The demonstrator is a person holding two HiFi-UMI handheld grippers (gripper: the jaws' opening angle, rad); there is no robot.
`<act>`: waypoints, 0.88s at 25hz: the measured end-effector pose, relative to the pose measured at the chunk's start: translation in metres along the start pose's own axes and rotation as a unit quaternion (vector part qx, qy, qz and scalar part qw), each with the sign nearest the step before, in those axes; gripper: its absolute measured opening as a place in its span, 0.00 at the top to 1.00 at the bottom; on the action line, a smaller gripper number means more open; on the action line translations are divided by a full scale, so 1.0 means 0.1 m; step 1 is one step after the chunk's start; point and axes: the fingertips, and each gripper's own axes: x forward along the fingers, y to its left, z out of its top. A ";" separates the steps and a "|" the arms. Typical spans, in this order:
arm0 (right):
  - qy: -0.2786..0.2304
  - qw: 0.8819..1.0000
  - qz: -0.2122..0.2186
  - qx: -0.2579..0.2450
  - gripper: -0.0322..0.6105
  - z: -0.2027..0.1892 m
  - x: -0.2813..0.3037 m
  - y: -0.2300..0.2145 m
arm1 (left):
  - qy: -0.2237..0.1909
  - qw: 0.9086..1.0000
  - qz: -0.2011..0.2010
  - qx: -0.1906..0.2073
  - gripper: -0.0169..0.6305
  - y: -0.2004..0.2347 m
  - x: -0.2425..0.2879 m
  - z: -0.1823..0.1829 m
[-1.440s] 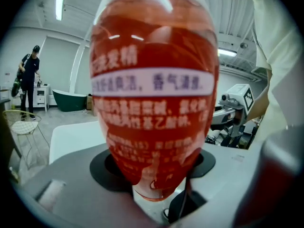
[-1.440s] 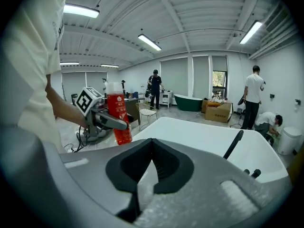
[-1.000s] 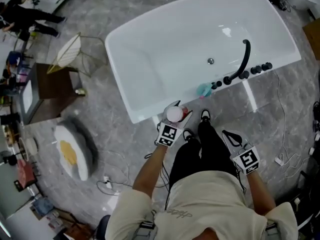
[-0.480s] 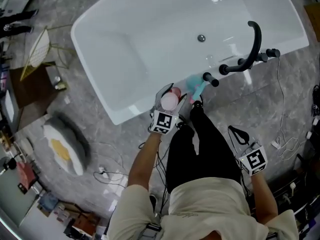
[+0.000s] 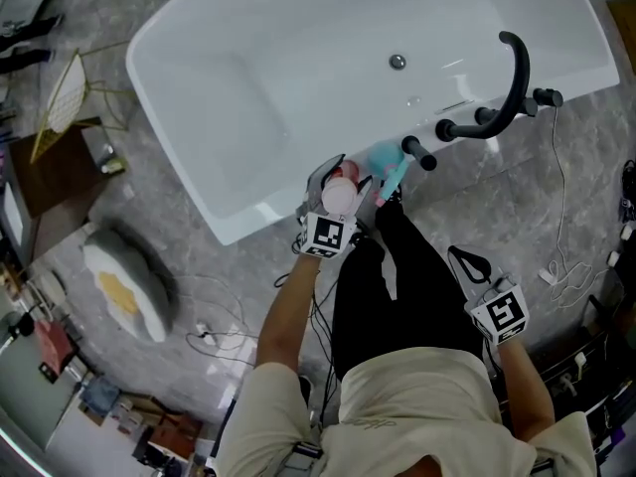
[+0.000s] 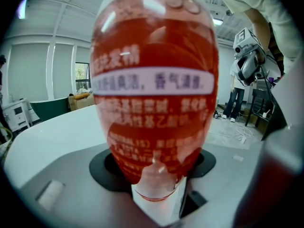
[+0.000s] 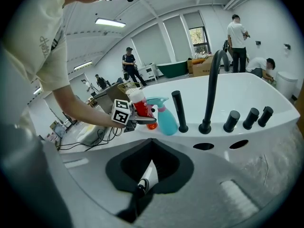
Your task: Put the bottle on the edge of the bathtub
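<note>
Ceiling strip lights (image 7: 110,22) flood the hall evenly, leaving glare patches on the white bathtub (image 5: 248,87) and soft shadows on the grey floor (image 5: 199,256). The 2 gripper views bend hard toward dark round edges; the red bottle (image 6: 154,80) fills the left gripper view, slightly blurred.

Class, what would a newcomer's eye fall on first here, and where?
The big white bathtub fills the upper head view, a curved black tap on its near edge. At that edge the left gripper grips a red bottle with a white cap, beside a teal spray bottle.
</note>
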 end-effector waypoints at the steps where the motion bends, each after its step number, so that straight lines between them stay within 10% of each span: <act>1: -0.001 1.000 0.000 0.000 0.95 0.01 0.01 0.00 | -0.002 1.000 0.003 -0.001 0.50 0.00 -0.01 0.00; 17: -0.019 1.000 -0.006 -0.011 0.95 0.14 0.07 0.05 | -0.007 0.999 0.028 -0.032 0.48 0.02 -0.02 -0.07; 22: -0.021 1.000 -0.008 -0.015 0.95 0.12 0.04 0.10 | 0.004 0.998 0.053 -0.028 0.33 0.07 -0.10 -0.13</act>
